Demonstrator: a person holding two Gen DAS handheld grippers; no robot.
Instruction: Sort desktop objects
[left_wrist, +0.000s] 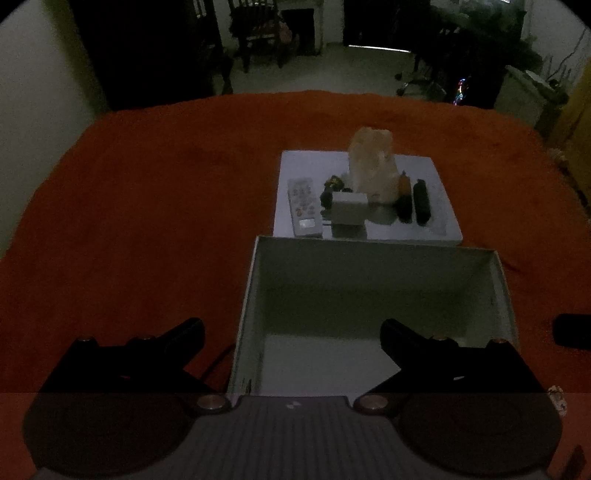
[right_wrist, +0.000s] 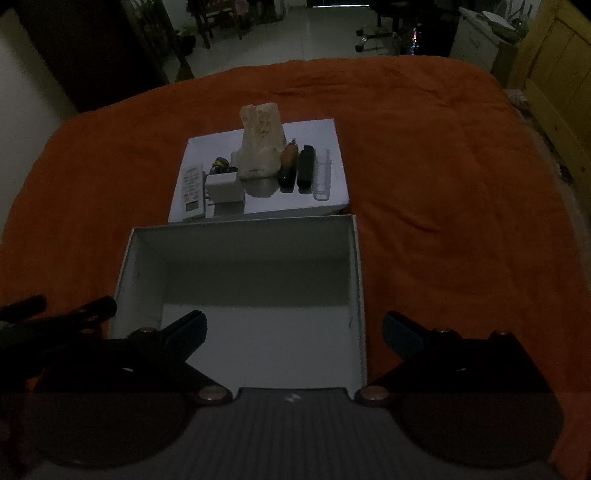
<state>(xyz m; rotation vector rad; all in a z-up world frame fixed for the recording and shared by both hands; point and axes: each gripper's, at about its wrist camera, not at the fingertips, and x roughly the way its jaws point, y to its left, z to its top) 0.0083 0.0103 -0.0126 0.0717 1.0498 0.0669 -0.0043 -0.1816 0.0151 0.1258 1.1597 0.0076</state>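
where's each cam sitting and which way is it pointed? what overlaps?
Left wrist: on the left gripper, facing forward and down over the open white box toward the white board of objects; own open fingers show, and the right gripper's tip at far right.
Right wrist: on the right gripper, same heading; own open fingers show, left gripper at far left.
Shared: box, board, remote, orange cloth.
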